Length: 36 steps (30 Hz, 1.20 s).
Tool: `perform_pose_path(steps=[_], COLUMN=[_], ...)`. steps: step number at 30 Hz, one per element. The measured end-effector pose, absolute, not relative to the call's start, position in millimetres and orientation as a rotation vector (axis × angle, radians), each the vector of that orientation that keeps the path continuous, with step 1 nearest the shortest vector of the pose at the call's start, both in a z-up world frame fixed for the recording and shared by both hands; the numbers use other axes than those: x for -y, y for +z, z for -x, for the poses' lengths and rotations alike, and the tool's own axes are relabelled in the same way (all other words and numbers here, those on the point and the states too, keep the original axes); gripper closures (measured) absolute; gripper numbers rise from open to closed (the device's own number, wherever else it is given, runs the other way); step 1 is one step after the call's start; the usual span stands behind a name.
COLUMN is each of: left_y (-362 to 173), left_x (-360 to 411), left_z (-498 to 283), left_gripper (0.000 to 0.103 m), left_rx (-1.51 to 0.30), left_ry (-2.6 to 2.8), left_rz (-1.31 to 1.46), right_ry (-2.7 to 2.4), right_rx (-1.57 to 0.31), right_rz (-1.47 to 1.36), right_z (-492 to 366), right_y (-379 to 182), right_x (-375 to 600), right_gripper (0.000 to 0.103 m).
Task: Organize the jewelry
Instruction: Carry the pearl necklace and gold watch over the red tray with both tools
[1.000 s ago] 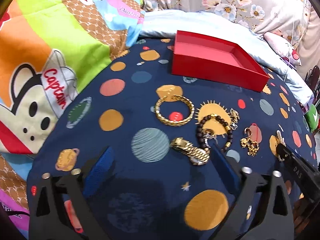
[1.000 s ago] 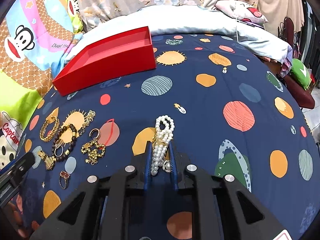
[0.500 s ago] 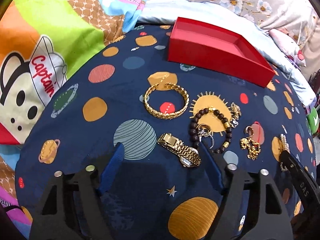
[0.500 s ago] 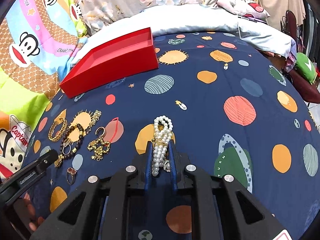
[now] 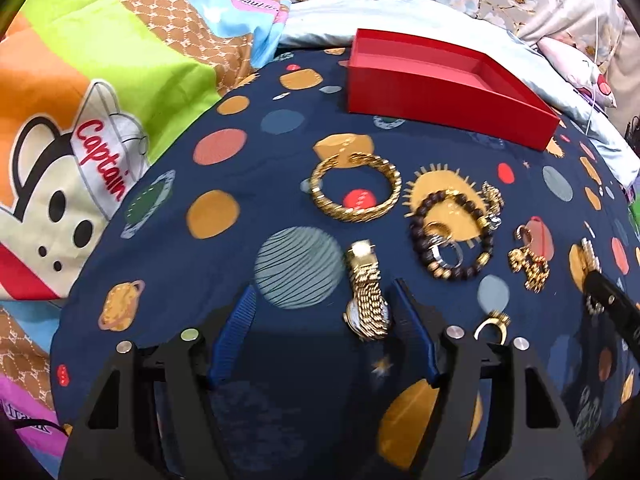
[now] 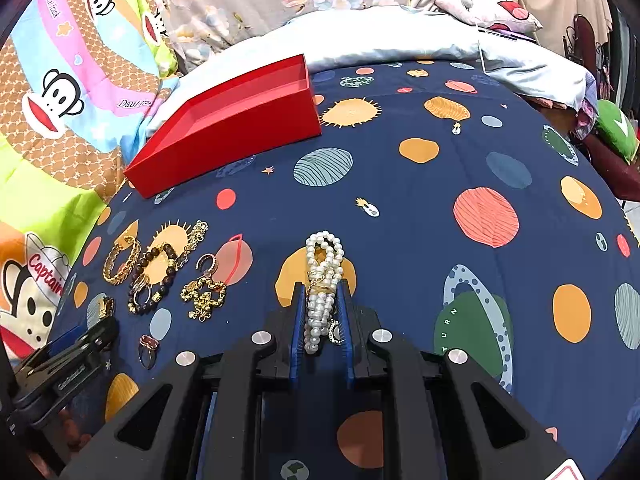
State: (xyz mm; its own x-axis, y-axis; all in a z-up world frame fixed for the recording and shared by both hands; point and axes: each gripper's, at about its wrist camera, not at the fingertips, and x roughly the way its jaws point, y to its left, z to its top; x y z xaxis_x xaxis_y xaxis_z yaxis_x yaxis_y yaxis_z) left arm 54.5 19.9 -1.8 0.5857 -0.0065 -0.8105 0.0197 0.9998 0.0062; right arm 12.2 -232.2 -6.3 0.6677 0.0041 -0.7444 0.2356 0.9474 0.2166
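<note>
My left gripper (image 5: 324, 300) is open, its blue fingers on either side of a gold watch (image 5: 366, 300) that lies close to the right finger. Beyond lie a gold chain bracelet (image 5: 356, 192), a dark bead bracelet (image 5: 452, 236) with rings inside, a gold clump (image 5: 528, 264) and a gold ring (image 5: 492, 326). The empty red box (image 5: 444, 92) stands at the back. My right gripper (image 6: 322, 292) is shut on a white pearl necklace (image 6: 322, 272). The box shows at the back left in the right wrist view (image 6: 232, 136).
Everything lies on a navy planet-print cloth (image 6: 420, 200) on a bed. A colourful monkey-print blanket (image 5: 80, 120) is to the left, pale bedding and a pillow (image 6: 492, 8) behind. A red-stone ring (image 6: 148, 346) lies near the left gripper's tip (image 6: 80, 340).
My left gripper has moved forward and right so the gold watch now sits between its fingers. My right gripper has kept its hold on the pearl necklace and barely moved.
</note>
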Motion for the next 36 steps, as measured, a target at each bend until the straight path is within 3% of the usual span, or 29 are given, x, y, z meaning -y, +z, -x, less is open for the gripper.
perform_pose_path(steps=[5, 10, 13, 15, 21, 22, 36], left_y=[-1, 1, 3, 4, 13, 17, 77], left_x=[-21, -14, -15, -17, -27, -27, -39], left_z=[-51, -51, -53, -53, -50, -49, -62], left_gripper=[0.046, 0.08, 0.081, 0.081, 0.081, 0.087, 0.086], left_rx=[-0.932, -0.92, -0.93, -0.939, -0.945, -0.939, -0.826], left_ry=[-0.031, -0.07, -0.091, -0.106, -0.13, -0.138, -0.193], left_rz=[-0.012, -0.018, 0.005, 0.021, 0.058, 0.062, 0.094], right_ry=[-0.137, -0.137, -0.142, -0.14, -0.128, -0.123, -0.064], right_rx=[-0.84, -0.845, -0.849, -0.851, -0.838, -0.833, -0.754], right_rz=[-0.289, -0.278, -0.248, -0.244, -0.266, -0.271, -0.258], right_z=[-14, -19, -24, -25, -17, -16, -20], right_y=[-6, -5, -5, -5, 1, 3, 50], right_x=[230, 228, 224, 223, 224, 223, 220], right_gripper=[0.088, 0.079, 0.078, 0.087, 0.087, 0.087, 0.087])
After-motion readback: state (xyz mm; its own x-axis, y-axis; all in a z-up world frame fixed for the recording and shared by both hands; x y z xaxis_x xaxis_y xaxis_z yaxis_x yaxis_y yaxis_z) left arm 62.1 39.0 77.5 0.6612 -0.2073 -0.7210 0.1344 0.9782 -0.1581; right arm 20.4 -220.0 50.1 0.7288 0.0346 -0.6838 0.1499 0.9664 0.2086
